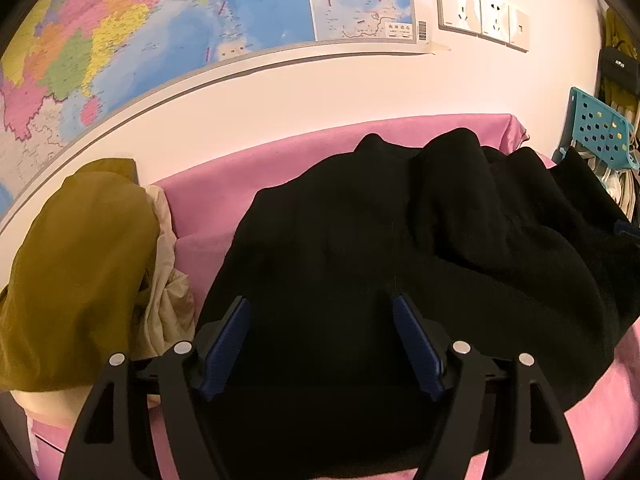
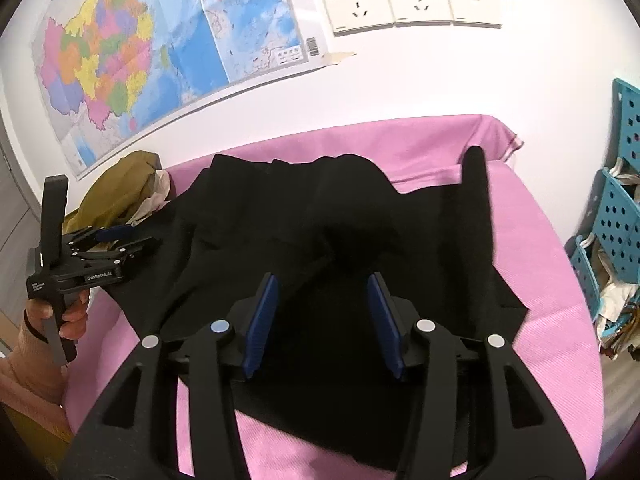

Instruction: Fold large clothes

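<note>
We see a black garment (image 2: 340,248) rumpled on the pink-covered bench (image 2: 540,264). It takes up most of the middle and reaches toward the back edge by the wall; one dark strip (image 2: 476,176) runs up near the back right corner. The near edge of the cloth hangs toward us, over the front edge.

Left hand-held gripper (image 1: 322,308): jaws spread wide above the garment, blue pads (image 1: 232,344) apart, nothing pinched between them. In the right wrist view we see this same left hand-held gripper at the bench's left edge, gripped by the person's hand (image 2: 66,320).

Right hand-held gripper (image 2: 322,288): jaws partly apart over the middle of the black cloth, with a gap between the pads. We cannot tell if the pad tips brush the fabric below, but nothing is clamped.

At the back left corner lies an olive-brown garment (image 1: 80,260) with a cream cloth (image 1: 166,300) beside it, just left of the black one. Behind, on the wall: a coloured map (image 2: 132,64) and white sockets (image 2: 412,4). Off the right edge stands a blue perforated rack (image 2: 618,216) holding clutter.
</note>
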Demonstrator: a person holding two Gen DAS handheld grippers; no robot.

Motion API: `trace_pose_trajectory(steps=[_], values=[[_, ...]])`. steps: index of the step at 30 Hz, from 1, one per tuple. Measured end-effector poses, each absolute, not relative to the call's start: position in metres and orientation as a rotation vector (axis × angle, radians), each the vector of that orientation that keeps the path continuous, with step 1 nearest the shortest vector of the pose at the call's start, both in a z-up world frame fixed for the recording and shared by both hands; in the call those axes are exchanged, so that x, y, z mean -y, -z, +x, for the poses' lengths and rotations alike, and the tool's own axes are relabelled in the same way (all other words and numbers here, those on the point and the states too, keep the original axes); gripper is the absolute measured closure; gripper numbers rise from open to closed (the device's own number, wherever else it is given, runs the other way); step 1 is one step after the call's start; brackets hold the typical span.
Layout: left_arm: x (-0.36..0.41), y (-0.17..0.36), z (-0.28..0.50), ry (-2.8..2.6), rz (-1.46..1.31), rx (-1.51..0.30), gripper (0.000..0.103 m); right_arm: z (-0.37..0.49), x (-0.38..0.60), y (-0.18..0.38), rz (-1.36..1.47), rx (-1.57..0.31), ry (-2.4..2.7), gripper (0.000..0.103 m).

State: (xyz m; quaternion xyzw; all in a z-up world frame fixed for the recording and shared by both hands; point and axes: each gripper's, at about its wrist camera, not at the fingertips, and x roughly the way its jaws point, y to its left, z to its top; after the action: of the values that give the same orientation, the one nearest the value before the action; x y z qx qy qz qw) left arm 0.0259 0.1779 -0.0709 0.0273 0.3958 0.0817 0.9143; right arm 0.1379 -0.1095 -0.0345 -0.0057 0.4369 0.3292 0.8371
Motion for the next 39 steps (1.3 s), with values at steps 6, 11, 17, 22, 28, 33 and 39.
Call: trace_pose_trajectory(steps=[6,11,17,22,28,33,39], values=[[-0.179,0.071,0.019,-0.172,0.044,-0.811,0.028,0.139,0.127,0.046,-0.018,-0.952,-0.639,0.056],[-0.18,0.071,0.016,-0.172,0.037,-0.812,0.028,0.145,0.132,0.063,-0.026,-0.976,-0.601,0.058],[-0.181,0.074,0.016,-0.178,0.027,-0.818,0.028,0.154,0.137,0.075,0.004,-0.989,-0.583,0.06],[-0.182,0.075,0.015,-0.183,0.02,-0.821,0.027,0.152,0.14,0.067,0.018,-0.99,-0.587,0.059],[-0.182,0.074,0.012,-0.185,0.013,-0.817,0.027,0.133,0.154,0.04,0.043,-0.94,-0.637,0.057],[-0.187,0.082,0.014,-0.173,-0.006,-0.833,0.025,0.129,0.16,0.051,-0.002,-0.968,-0.617,0.059],[-0.201,0.091,0.021,-0.155,-0.073,-0.862,0.02,0.142,0.161,0.07,0.023,-0.993,-0.581,0.061]])
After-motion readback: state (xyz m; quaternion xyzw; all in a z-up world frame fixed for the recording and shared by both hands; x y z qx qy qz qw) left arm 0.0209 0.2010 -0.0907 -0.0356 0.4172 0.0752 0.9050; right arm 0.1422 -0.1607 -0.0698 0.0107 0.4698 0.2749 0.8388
